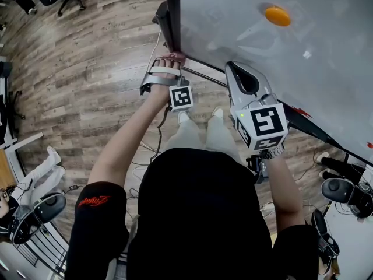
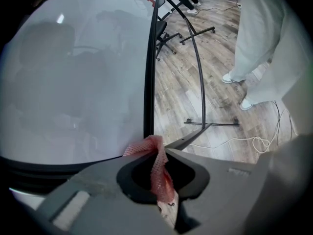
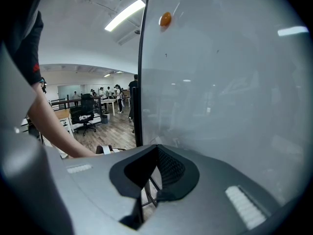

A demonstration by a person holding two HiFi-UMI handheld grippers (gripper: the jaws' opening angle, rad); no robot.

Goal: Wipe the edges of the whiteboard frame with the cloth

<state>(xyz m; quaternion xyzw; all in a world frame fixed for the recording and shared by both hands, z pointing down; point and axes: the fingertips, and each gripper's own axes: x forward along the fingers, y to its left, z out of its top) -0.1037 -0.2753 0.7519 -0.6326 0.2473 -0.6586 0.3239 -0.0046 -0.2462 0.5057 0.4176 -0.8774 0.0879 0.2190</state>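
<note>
Head view: the left hand-held gripper (image 1: 170, 63) has the pink cloth (image 1: 175, 56) right at the bottom corner of the whiteboard frame (image 1: 171, 16). The right hand-held gripper (image 1: 238, 70) sits just under the frame's lower edge.

Left gripper view: jaws clamped on the cloth (mesh-looking stuff), at the frame's corner.

Right gripper view: jaws pinched together with nothing between them, beside the whiteboard frame.

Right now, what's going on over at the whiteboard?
A person stands at the whiteboard with a gripper in each hand. The left gripper is shut on a pink mesh cloth, and the cloth's free end sits at the lower corner of the board's dark frame. The right gripper is shut and empty, held close to the board's face and taking no part in the wiping.
</note>
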